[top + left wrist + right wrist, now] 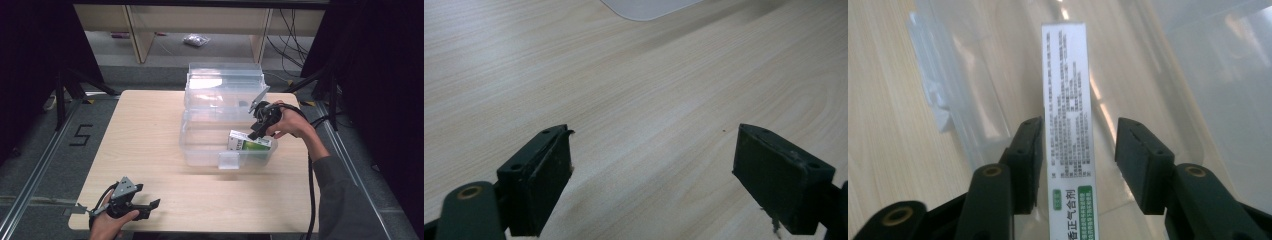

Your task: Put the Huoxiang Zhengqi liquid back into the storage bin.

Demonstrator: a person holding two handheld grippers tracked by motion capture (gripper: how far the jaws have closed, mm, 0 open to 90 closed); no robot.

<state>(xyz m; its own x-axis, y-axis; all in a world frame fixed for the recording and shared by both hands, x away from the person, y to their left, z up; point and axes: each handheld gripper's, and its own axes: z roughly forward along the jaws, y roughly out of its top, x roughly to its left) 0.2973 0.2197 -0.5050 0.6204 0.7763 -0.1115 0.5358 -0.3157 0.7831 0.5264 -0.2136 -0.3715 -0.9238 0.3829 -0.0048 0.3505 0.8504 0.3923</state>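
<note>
The left gripper (142, 207) lies nearest, at about seven o'clock on the wooden table (150, 130), held low in the person's left hand (107, 222) and pointing toward three o'clock. Its jaws stand wide apart over bare wood, holding nothing. Toward two o'clock the right forearm (330, 185) rises from the near edge, the right hand (292, 122) bent at the wrist so that the right gripper (1079, 150) tips down into the clear plastic bin (200, 150). The green and white carton (1068, 100) lies inside the bin at its right end, near the front wall. It stands on edge between the right gripper's jaws: the left jaw is against it, the right jaw a little apart from it, so the jaws are parted around it and not clamped.
</note>
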